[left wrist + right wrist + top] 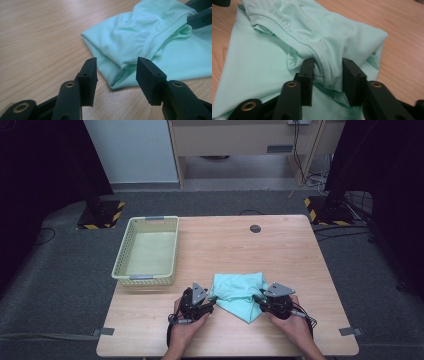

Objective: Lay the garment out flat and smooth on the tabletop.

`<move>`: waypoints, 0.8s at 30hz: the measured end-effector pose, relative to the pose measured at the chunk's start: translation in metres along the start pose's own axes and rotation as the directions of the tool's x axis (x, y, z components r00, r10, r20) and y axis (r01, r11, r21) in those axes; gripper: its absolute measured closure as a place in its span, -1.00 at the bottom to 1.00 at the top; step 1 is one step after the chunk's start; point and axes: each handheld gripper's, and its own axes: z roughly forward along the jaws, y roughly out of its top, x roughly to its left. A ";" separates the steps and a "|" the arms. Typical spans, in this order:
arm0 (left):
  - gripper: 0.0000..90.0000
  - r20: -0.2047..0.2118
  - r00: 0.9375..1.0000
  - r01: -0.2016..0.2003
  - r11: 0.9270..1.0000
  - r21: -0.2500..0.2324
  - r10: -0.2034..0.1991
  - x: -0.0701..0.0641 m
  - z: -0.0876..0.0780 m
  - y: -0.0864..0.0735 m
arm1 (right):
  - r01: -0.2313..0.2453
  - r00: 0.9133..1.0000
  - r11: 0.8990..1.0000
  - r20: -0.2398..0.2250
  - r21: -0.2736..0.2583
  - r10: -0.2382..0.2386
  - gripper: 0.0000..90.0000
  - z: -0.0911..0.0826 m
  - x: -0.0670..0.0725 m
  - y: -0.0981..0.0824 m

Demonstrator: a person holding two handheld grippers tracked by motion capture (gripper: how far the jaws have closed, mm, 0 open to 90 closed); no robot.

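A mint-green cloth (239,292) lies crumpled and partly folded on the wooden table (285,250), near its front edge. My left gripper (212,301) is at the cloth's left edge. In the left gripper view its jaws (117,75) stand apart around a folded corner of the cloth (140,37) without pressing on it. My right gripper (257,299) is at the cloth's right side. In the right gripper view the gripper (328,75) holds a hemmed fold of the cloth (324,32), which fills the gap between the pads.
A pale yellow-green plastic basket (120,265) stands at the table's left, with nothing in it. A round cable grommet (255,228) sits near the far edge. Bare wood lies right of and beyond the cloth. The person's hands come in from the front edge.
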 end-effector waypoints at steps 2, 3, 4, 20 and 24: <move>0.14 -0.004 1.000 0.006 1.000 -0.006 -0.006 0.001 -0.002 0.000 | 0.002 1.000 1.000 -0.004 -0.017 -0.002 0.67 -0.002 -0.001 0.001; 0.14 -0.004 1.000 0.006 1.000 -0.006 -0.006 0.001 -0.002 0.000 | 0.002 1.000 1.000 -0.004 -0.017 -0.002 0.67 -0.002 -0.001 0.001; 0.14 -0.003 1.000 0.006 1.000 -0.008 -0.006 0.001 -0.002 0.000 | -0.007 1.000 0.999 -0.015 -0.036 0.006 0.74 -0.004 -0.002 0.003; 0.26 0.019 1.000 0.008 1.000 -0.017 -0.007 0.005 0.009 0.003 | -0.028 0.999 0.998 -0.035 -0.053 0.026 0.74 -0.008 0.001 0.003; 0.20 0.038 0.999 0.005 1.000 -0.001 -0.005 0.004 0.015 0.003 | -0.025 0.999 0.999 -0.036 -0.043 0.023 0.72 -0.007 0.002 0.001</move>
